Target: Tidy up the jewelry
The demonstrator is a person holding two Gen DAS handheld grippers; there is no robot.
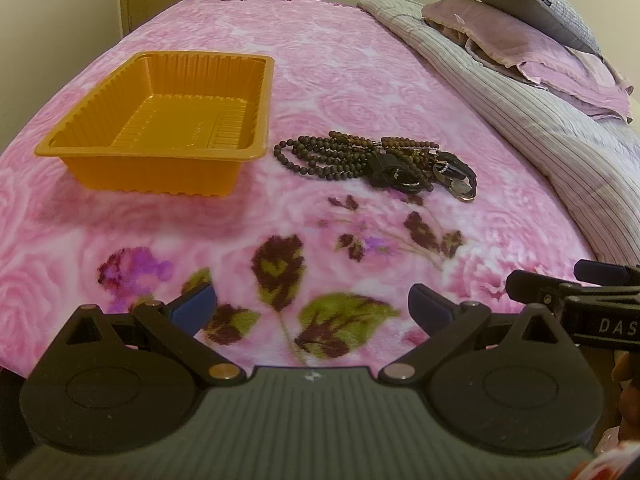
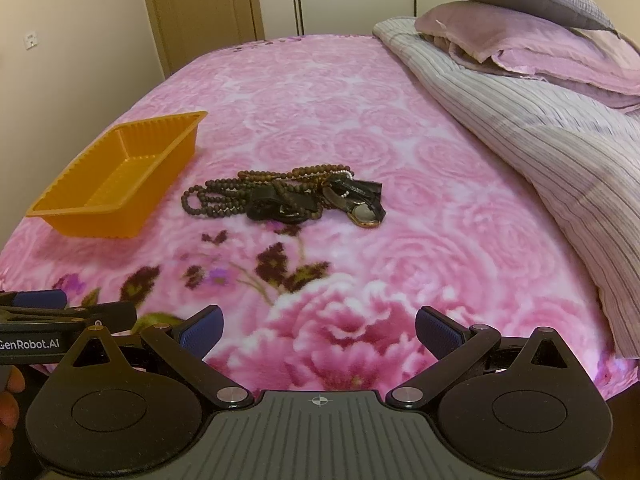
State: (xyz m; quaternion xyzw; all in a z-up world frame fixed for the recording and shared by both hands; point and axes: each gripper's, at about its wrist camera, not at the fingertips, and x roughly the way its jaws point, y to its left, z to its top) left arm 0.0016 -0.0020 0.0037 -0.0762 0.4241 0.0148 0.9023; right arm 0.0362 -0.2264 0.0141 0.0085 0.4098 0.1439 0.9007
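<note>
A pile of jewelry [image 1: 372, 158] lies on the pink floral blanket: dark brown bead strings, black straps and a watch [image 1: 460, 188]. It also shows in the right wrist view [image 2: 280, 196], with the watch [image 2: 364, 214] at its right end. An empty orange plastic tray [image 1: 160, 120] sits left of the pile and also shows in the right wrist view [image 2: 116, 184]. My left gripper [image 1: 312, 304] is open and empty, low over the blanket's near edge. My right gripper [image 2: 320, 332] is open and empty, also well short of the pile.
A striped folded duvet [image 2: 540, 140] and stacked pillows [image 2: 520, 20] lie along the right side of the bed. A door and wardrobe stand behind the bed. The right gripper's side [image 1: 580, 300] shows at the left wrist view's right edge.
</note>
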